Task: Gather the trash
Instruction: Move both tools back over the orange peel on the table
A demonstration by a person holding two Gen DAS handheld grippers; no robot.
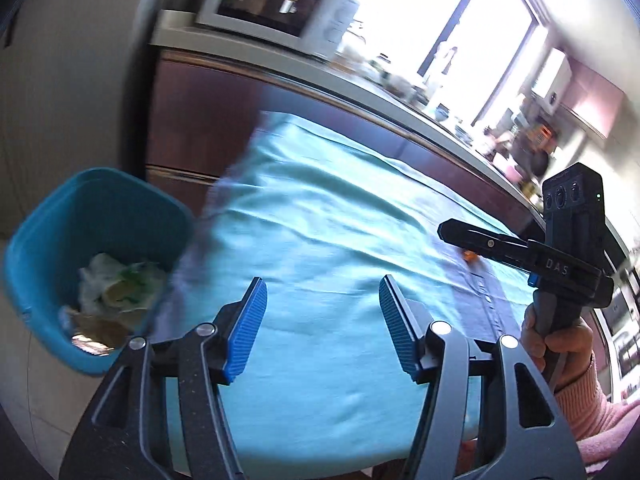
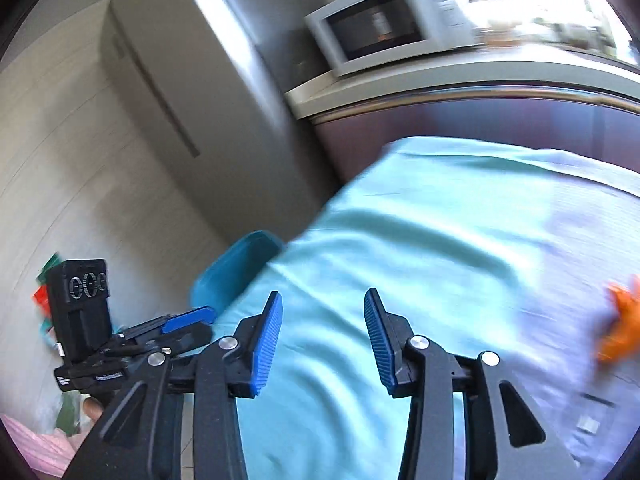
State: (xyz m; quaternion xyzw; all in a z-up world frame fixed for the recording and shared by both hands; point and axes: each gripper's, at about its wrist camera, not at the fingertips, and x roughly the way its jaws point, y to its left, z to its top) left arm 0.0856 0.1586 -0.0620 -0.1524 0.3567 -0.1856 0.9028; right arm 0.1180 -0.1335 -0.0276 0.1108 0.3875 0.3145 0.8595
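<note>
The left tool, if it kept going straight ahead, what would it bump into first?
Most likely the light blue cloth covering the table. The left tool is open, holds nothing and points slightly downward over that cloth. The blue bin sits off to its left, out of that line. Depth is hard to judge here.

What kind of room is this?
Most likely a home kitchen. A microwave sits on a long counter crowded with blurred kitchen things under a bright window, and a tall grey fridge stands beside it.
</note>
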